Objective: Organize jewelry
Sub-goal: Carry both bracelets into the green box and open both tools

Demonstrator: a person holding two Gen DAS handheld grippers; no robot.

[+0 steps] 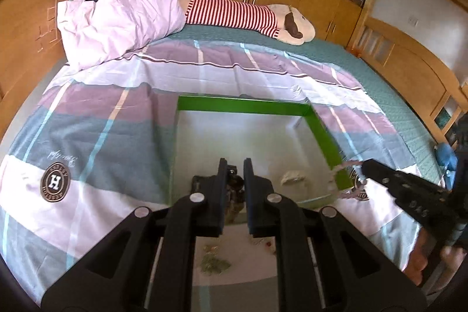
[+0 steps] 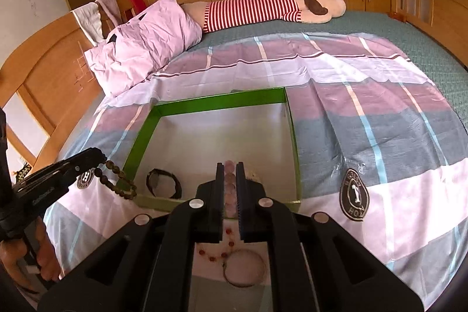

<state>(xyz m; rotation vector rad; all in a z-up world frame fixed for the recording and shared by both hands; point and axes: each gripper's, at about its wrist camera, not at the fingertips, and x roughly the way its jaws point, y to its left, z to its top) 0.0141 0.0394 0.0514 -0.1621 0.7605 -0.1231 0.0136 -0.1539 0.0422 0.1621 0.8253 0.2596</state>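
A green-rimmed box (image 1: 242, 104) (image 2: 222, 100) lies open on the bed. My left gripper (image 1: 235, 165) is shut on a brown bead bracelet (image 1: 234, 189), which hangs from it at the box's near left corner (image 2: 117, 174). My right gripper (image 2: 230, 168) is shut on a pink bead bracelet (image 2: 230, 183), seen dangling at the box's right edge (image 1: 349, 165). Inside the box lie a black band (image 2: 163, 183) and a small pale piece (image 1: 292, 177).
On the sheet in front of the box lie a red bead string (image 2: 216, 253), a thin metal bangle (image 2: 245, 268) and a greenish bead heap (image 1: 213, 263). A pink pillow (image 1: 117, 16) and a striped plush toy (image 1: 248, 13) lie at the bed's far side.
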